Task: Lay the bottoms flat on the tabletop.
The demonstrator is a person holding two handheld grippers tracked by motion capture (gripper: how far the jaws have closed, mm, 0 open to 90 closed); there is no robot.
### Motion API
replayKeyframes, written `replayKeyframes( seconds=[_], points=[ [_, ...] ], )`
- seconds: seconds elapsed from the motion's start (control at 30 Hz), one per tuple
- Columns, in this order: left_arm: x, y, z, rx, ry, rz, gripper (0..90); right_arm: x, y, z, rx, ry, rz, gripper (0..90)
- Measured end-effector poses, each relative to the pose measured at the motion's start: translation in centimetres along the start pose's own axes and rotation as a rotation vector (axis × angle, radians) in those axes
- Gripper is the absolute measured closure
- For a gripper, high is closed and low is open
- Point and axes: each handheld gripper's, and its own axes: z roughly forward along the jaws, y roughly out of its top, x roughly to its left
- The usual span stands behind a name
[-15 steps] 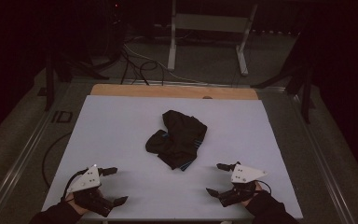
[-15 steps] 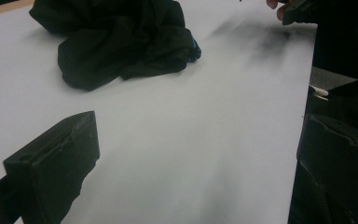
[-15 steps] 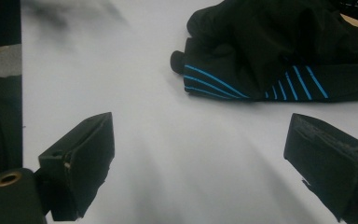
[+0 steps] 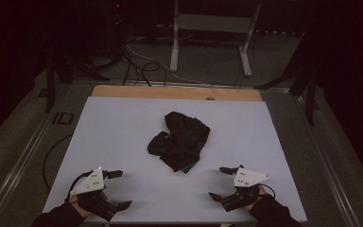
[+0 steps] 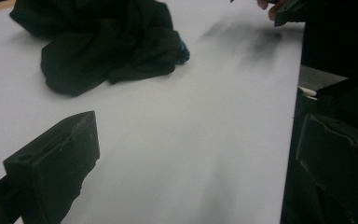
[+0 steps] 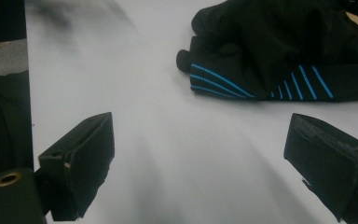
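A dark garment (image 4: pixel 179 140) lies crumpled on the white board (image 4: pixel 123 127), about at its middle and a little toward the far side. It is bunched into folds, with one lobe pushed out toward the left. Thin blue stripes show along its near edge, clearest in the right gripper view (image 6: pixel 279 51), where they fan across a flat band of the fabric. In the left gripper view the garment (image 5: pixel 102 46) sits up and away from the jaws, a spot of blue peeking out at its right side.

The left gripper (image 4: pixel 117 189) sits near the board's near left corner, well apart from the garment, its jaws spread wide with nothing between them. The right gripper (image 4: pixel 221 183) sits toward the near right corner, also well short of the garment, jaws likewise wide and empty. Both point in toward the garment. Each carries a grey three-cornered plate on top, and a dark sleeve (image 4: pixel 274 213) leads back from each off the near edge.

Beyond the garment, a strip of bare wood (image 4: pixel 175 92) runs along the board's far edge. Past that, cables (image 4: pixel 137 61) trail over the floor beside a pale metal stand (image 4: pixel 212 28).
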Motion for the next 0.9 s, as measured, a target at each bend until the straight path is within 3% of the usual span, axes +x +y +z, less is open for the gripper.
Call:
replayKeyframes(
  seconds=[0.23,0.43,0.67,0.9],
  points=[
    [-0.2,0.9,0.6,0.001,-0.046,0.020,0.0,0.6,0.4,-0.2,0.000,0.013,-0.005,8.9],
    [-0.2,2.0,0.5,-0.019,-0.056,0.025,0.0,1.1,2.6,-1.0,-0.019,0.011,-0.017,8.9],
    [-0.1,3.6,0.3,-0.056,-0.032,0.042,0.0,0.5,4.3,-1.3,-0.034,-0.014,-0.050,8.9],
    [0.2,4.9,0.5,-0.077,-0.035,0.042,0.0,-0.8,5.4,-1.2,-0.068,-0.062,-0.040,8.9]
  ],
)
